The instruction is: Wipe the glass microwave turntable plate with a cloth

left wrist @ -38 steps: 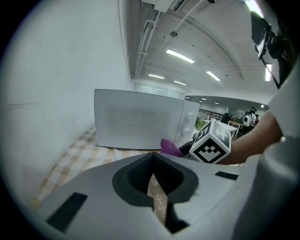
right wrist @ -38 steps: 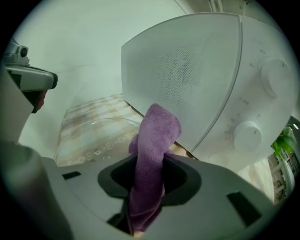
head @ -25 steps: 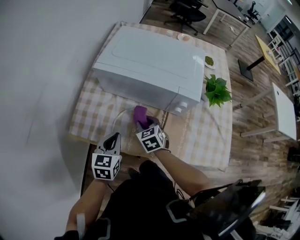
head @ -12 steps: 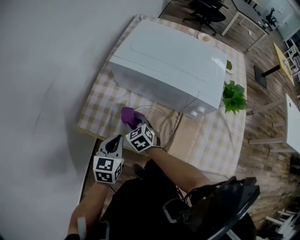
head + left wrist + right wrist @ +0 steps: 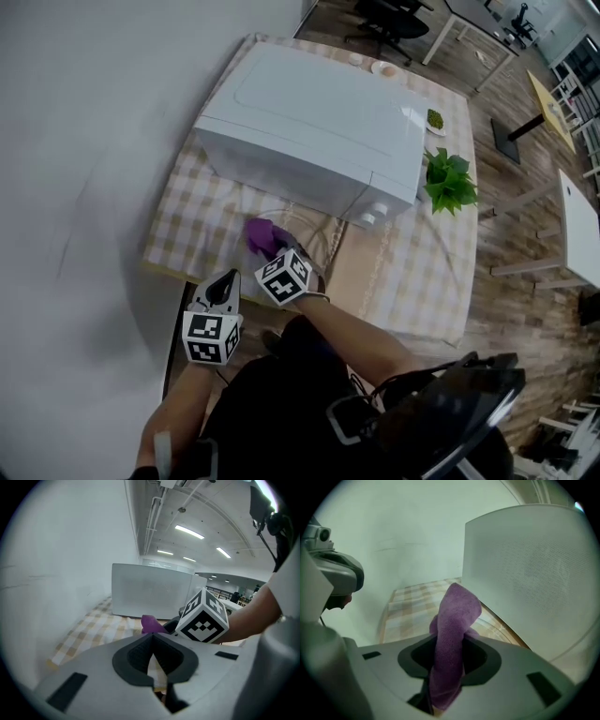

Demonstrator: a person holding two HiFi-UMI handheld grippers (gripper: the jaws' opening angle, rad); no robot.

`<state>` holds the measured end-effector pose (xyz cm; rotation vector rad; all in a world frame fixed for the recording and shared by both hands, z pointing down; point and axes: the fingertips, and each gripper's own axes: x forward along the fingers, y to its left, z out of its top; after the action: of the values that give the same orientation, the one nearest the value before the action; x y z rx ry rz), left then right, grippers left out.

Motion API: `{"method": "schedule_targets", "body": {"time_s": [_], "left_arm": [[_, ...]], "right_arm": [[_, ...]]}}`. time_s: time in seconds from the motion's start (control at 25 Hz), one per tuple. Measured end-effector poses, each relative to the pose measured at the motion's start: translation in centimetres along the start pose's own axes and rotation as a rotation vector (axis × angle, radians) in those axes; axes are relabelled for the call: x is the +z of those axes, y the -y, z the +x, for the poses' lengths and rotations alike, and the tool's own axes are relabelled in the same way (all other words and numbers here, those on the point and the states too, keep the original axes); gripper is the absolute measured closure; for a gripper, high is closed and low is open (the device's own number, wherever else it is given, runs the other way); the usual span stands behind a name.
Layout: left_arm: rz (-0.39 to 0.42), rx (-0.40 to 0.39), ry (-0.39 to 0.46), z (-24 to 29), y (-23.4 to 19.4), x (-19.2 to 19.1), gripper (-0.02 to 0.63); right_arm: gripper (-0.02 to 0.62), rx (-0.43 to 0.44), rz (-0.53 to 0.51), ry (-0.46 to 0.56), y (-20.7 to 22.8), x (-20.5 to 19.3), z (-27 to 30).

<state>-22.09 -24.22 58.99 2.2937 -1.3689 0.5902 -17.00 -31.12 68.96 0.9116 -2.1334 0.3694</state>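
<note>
- One checked table (image 5: 197, 216) carries a white microwave (image 5: 319, 131) toward 12 o'clock.
- Glass plate (image 5: 323, 230) lies on the table just in front of the microwave, at its 6 o'clock.
- Right gripper (image 5: 274, 247) has its jaws clenched on a purple cloth (image 5: 262, 233), which sits at the plate's 9 o'clock edge.
- Left gripper (image 5: 225, 284) is at the right one's 7 o'clock, by the table edge, jaws pressed together on nothing.

Cloth (image 5: 454, 620) looks fuzzy; plate (image 5: 506, 633) is smooth glass

White microwave (image 5: 319, 122) on checked tablecloth (image 5: 187, 225) (plant (image 5: 450, 183) beside).
</note>
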Motion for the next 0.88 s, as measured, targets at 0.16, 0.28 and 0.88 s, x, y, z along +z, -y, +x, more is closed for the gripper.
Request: {"method": "schedule_targets", "body": {"time_s": [0.16,0.28,0.88], "left_arm": [[0.015,-0.036,0.013,0.3,1.7,0.2,0.601],[0.025,-0.045,0.014,0.3,2.5,0.2,0.601],[0.0,-0.024,0.041,0.2,4.2,0.5,0.601]], "right_arm": [[0.459,-0.021,0.02,-0.005,1.2,-1.5,-1.2],[0.459,-0.035,0.036,-0.011,1.9,-2.6,-2.1],[0.459,-0.14,0.076,-0.06,5.8,-8.5,-7.1]]}}
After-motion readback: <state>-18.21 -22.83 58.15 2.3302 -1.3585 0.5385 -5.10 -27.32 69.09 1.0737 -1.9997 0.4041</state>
